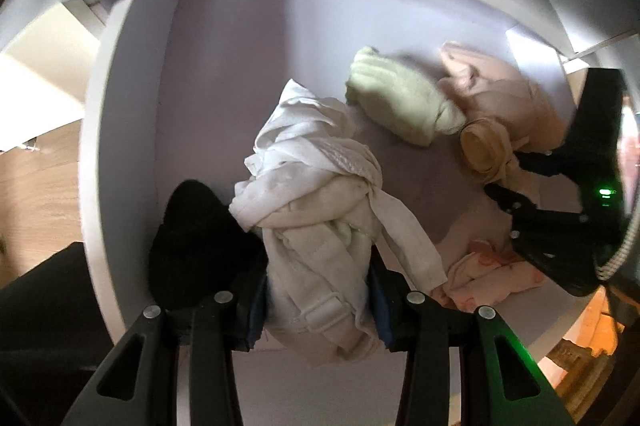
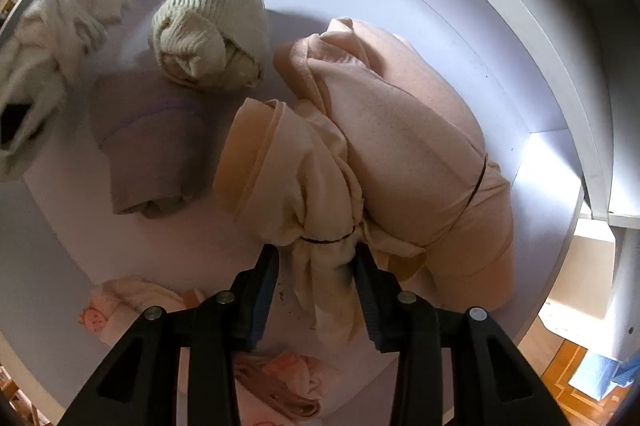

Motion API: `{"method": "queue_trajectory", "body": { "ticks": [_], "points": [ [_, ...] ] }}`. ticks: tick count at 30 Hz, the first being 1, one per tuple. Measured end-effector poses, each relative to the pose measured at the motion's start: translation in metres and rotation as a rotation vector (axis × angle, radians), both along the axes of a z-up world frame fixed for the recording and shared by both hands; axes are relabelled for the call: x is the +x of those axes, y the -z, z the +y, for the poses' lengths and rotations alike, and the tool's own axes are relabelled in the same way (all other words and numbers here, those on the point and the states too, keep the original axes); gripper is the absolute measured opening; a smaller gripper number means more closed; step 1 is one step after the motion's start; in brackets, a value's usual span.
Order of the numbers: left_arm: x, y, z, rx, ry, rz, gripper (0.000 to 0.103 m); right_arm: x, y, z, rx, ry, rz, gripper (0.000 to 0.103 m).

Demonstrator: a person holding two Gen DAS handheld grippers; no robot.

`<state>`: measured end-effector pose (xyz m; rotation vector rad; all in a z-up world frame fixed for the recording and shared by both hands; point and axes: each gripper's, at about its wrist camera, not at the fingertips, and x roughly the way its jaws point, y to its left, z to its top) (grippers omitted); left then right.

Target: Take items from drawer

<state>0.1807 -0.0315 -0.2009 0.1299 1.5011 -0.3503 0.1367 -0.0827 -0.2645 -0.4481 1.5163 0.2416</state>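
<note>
Both claws grip bundled clothes inside the open white drawer (image 1: 120,130).

The left claw (image 1: 318,290) is clamped around a crumpled white cotton garment (image 1: 316,194) at the drawer's near edge, its blue-padded fingers (image 1: 256,302) pressed against the cloth on both sides; a black fabric piece (image 1: 196,238) lies just beside its left finger. The right claw (image 2: 316,266) pinches the gathered, band-tied end of a pale peach knotted garment (image 2: 400,154), which rests on the drawer floor near the right wall. Between the two bundles sits a rolled pale green ribbed knit (image 2: 212,30), apart from both claws. A folded mauve cloth (image 2: 152,150) lies flat beside the peach bundle, and a small pink printed fabric (image 2: 132,302) rests near the front edge.
</note>
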Motion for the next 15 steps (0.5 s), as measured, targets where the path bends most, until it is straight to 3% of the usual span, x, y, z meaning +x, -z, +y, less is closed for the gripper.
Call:
{"method": "queue_trajectory", "body": {
  "ticks": [7, 15],
  "points": [
    [-0.007, -0.037, 0.000, -0.044, 0.014, -0.077, 0.043, 0.002, 0.005, 0.004, -0.029, 0.006, 0.010, 0.032],
    [-0.015, -0.070, 0.012, -0.085, 0.009, -0.140, 0.043, -0.003, 0.014, -0.006, -0.056, 0.090, 0.073, 0.030]
  ]
}}
